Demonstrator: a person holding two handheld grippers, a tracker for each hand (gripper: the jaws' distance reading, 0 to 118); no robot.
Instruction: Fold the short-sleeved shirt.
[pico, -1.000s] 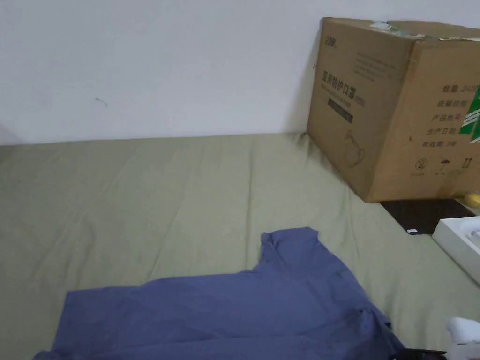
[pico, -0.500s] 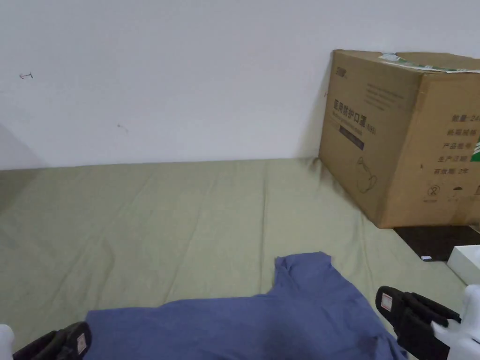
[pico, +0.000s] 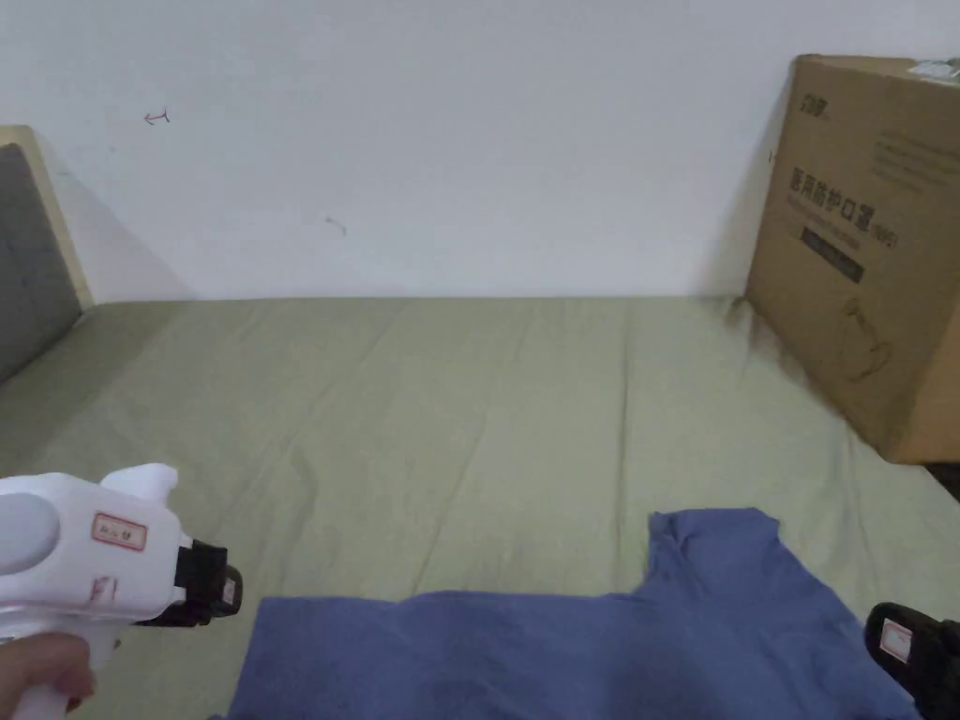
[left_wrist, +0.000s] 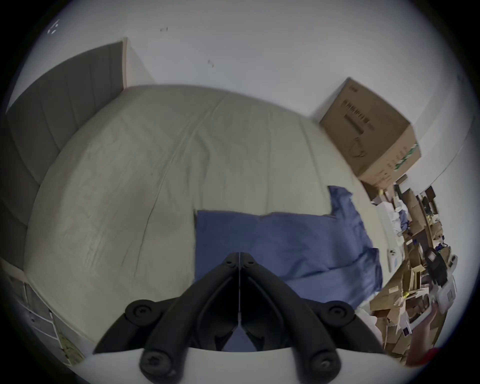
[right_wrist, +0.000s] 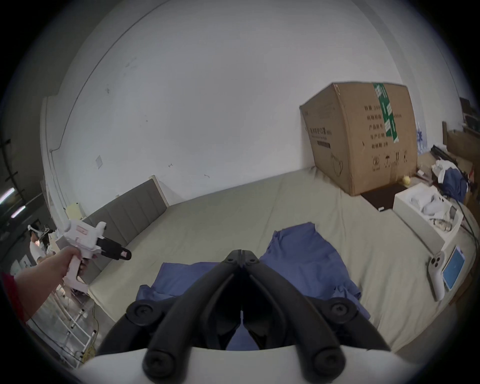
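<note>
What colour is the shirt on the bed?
Plain blue shirt, no pattern; the right gripper view shows it best.

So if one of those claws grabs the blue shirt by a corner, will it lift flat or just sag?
Probably sag: the blue shirt lies limp, with creases, on the green sheet. It looks thin, so likely light. One sleeve would likely dangle.

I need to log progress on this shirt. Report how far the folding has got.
Done: the blue shirt lies spread on the green sheet, one sleeve sticking out toward the cardboard box; no finished fold shows. In hand: nothing. The left claw and right claw are both shut, above the cloth. Left: essentially all the folding.
</note>
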